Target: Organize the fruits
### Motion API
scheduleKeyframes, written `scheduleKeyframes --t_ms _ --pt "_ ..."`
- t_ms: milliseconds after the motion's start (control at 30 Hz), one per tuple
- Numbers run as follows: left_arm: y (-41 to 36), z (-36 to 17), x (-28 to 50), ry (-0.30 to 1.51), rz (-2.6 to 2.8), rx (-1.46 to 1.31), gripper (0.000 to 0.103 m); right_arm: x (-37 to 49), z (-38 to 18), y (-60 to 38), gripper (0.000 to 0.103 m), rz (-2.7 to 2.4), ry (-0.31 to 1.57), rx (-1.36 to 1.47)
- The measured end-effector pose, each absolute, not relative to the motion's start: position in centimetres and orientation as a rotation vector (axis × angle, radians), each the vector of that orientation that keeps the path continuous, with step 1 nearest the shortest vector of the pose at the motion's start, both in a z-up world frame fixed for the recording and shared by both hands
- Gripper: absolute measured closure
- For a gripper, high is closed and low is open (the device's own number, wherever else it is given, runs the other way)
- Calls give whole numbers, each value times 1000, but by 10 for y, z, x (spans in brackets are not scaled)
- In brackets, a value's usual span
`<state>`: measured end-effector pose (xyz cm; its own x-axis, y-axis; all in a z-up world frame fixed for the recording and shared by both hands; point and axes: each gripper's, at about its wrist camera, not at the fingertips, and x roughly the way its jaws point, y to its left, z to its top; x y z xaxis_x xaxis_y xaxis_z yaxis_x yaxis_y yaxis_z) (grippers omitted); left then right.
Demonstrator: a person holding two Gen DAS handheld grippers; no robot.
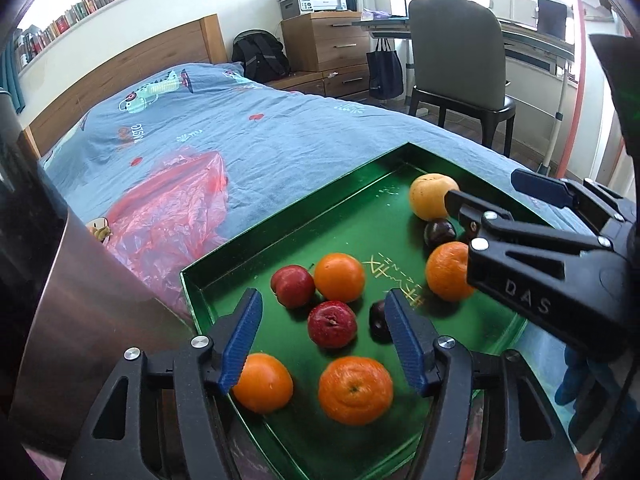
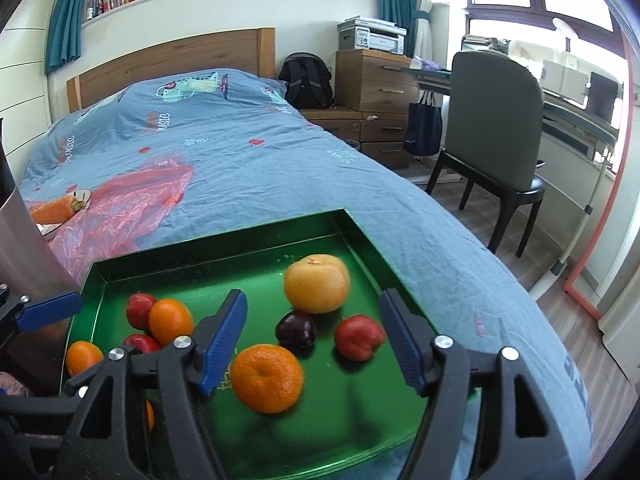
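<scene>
Resting on the blue bedspread (image 2: 280,168) of the bed, the green tray (image 1: 288,208) is a shallow rectangle; in the left wrist view its long axis runs from about 7 o'clock up toward 1 o'clock, a corner pointing toward the chair (image 1: 456,52).

Nearest in the left wrist view, the left gripper (image 1: 324,340) hangs over the tray's near end with its jaws spread wide and nothing between the blue pads (image 1: 240,344), touching no fruit. Below the gap lie a dimpled mandarin (image 1: 355,390) and, at the left pad, a smooth orange (image 1: 264,388). Just beyond sits a red apple (image 1: 332,324), then a red plum (image 1: 293,286) touching another orange (image 1: 339,277).

In the right wrist view, the right gripper (image 2: 314,344) hovers above the tray's right half, jaws likewise wide apart and holding nothing. Between them lie a mandarin with its stem dimple up (image 2: 267,378), a dark plum (image 2: 296,330) and a red nectarine (image 2: 359,338). Farther off, at 12 o'clock, a yellow-orange grapefruit (image 2: 317,283) touches the dark plum.

Past the tray at 10 o'clock a red plastic bag (image 2: 128,204) lies crumpled on the bedspread.
</scene>
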<state>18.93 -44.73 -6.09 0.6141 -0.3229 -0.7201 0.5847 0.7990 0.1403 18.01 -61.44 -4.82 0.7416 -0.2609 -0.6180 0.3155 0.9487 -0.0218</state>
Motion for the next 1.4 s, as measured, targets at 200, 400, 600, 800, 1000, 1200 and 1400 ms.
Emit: scheduleKeyframes --t_ms 200,400,600,800,1000,1200,1400 --pt "-427 -47 150 762 -596 370 45 154 -36 -619 0 -415 638 135" --pt "-384 -35 102 778 -675 333 40 129 -42 -577 0 -339 648 148" --pt "-321 -31 75 778 -565 323 28 107 -57 -517 0 -229 727 93" --pt "-260 -31 62 813 -394 302 14 74 -57 -456 0 -136 758 56" --pt "-214 -26 52 805 -347 237 14 53 -43 -417 0 -102 748 12" --pt "-183 -13 41 791 -324 167 14 39 -16 -399 0 -79 714 -15" --pt "-179 -1 39 765 -324 154 14 33 3 -396 0 -108 698 -48"
